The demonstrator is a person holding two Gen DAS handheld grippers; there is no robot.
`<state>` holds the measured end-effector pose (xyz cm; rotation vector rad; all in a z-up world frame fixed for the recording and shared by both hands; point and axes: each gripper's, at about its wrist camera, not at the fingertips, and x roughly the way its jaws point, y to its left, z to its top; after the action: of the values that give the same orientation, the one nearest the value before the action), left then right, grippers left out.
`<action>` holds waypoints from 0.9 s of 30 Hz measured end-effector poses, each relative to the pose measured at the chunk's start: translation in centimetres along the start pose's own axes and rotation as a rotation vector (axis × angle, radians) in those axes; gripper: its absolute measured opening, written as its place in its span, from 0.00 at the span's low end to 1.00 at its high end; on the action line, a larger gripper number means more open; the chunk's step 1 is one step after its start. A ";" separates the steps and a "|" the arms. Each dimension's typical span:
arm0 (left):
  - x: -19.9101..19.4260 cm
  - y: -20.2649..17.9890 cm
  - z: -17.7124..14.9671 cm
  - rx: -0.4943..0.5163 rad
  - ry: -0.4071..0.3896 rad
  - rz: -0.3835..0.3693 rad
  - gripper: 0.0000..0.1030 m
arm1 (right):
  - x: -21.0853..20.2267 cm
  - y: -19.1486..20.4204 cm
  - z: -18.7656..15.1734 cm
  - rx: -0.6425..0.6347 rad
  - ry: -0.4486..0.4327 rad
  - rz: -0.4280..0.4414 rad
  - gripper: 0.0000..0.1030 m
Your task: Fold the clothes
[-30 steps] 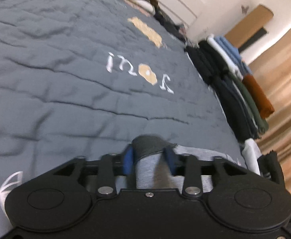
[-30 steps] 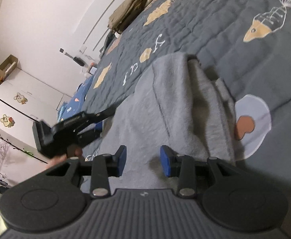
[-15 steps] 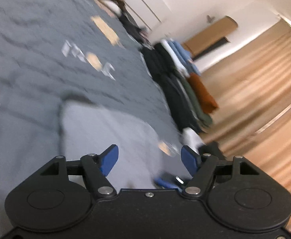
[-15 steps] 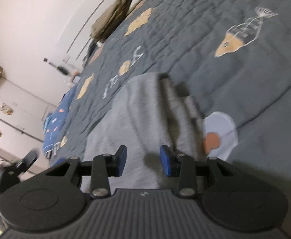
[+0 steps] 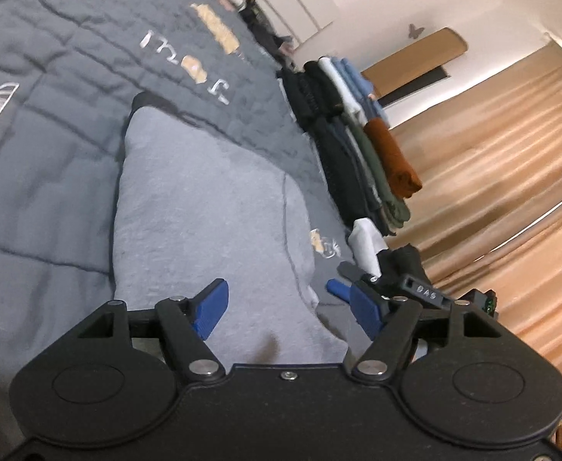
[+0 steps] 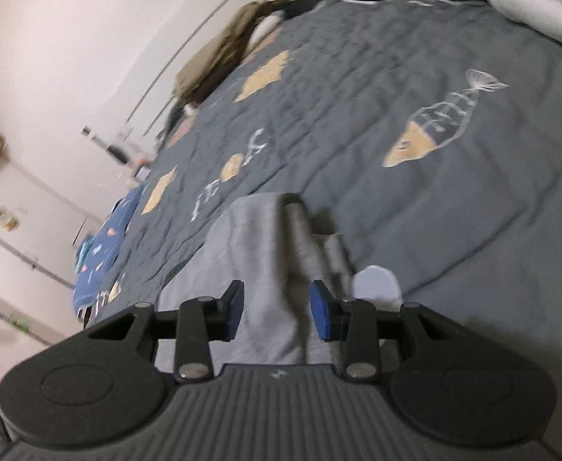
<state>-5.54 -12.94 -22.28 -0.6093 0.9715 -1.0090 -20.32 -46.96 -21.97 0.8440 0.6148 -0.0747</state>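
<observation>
1. My left gripper (image 5: 286, 309) has just been opening; its jaws stand wide above the grey garment (image 5: 204, 207), gripping nothing.
2. My right gripper (image 6: 277, 313) is part open and empty over that garment.
3. The garment lies folded on the grey quilt (image 5: 42, 146).
4. The quilt's white lettering (image 5: 187, 65) is unreadable.
5. Folded clothes (image 5: 358, 146) are stacked at the quilt's edge.

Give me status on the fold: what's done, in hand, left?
Done: a row of folded clothes along the bed's edge. In hand: the grey garment, partly folded on the quilt; left tool just opened, nothing gripped. Left: finish this one, then unfolded clothes.
</observation>
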 end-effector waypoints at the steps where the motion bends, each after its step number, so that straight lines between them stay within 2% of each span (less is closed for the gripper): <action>1: 0.1 0.0 -0.1 0.000 0.001 0.000 0.67 | 0.4 0.4 -0.3 -0.031 0.011 -0.017 0.36; 4: 0.4 0.3 -0.3 0.002 0.012 0.012 0.67 | 2.0 1.2 -1.0 -0.080 0.044 -0.085 0.35; 7: 0.3 0.7 -0.4 0.002 0.014 0.012 0.67 | 2.8 1.0 -1.2 -0.089 0.044 -0.099 0.33; 9: 0.2 0.8 -0.5 0.002 0.015 0.010 0.67 | 2.8 1.3 -1.5 -0.113 0.042 -0.105 0.24; 10: 0.2 0.8 -0.5 0.003 0.015 0.010 0.67 | 2.7 1.3 -1.6 -0.108 0.041 -0.096 0.09; 11: 0.0 0.8 -0.6 0.003 0.015 0.010 0.67 | 2.6 1.3 -1.6 -0.095 0.041 -0.082 0.04; 14: -0.2 0.9 -0.6 0.000 0.014 0.006 0.67 | 1.6 1.3 -1.3 -0.047 0.002 -0.047 0.03; 17: -0.2 0.8 -0.6 0.003 0.013 0.001 0.67 | 0.5 2.4 -1.0 -0.114 -0.070 -0.070 0.02; 20: -0.2 0.5 -0.6 0.011 0.016 0.002 0.67 | 0.9 3.0 -1.1 -0.205 -0.073 -0.123 0.02; 23: -0.1 0.6 -0.7 0.014 0.022 0.013 0.68 | 2.6 3.1 -1.9 -0.297 -0.021 -0.189 0.04; 27: -0.1 0.5 -0.7 0.017 0.024 0.019 0.68 | 1.2 3.3 -1.7 -0.292 -0.067 -0.205 0.06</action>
<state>-5.97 -12.67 -22.97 -0.5739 0.9865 -1.0087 -19.19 -43.36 -21.22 0.4929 0.6300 -0.1940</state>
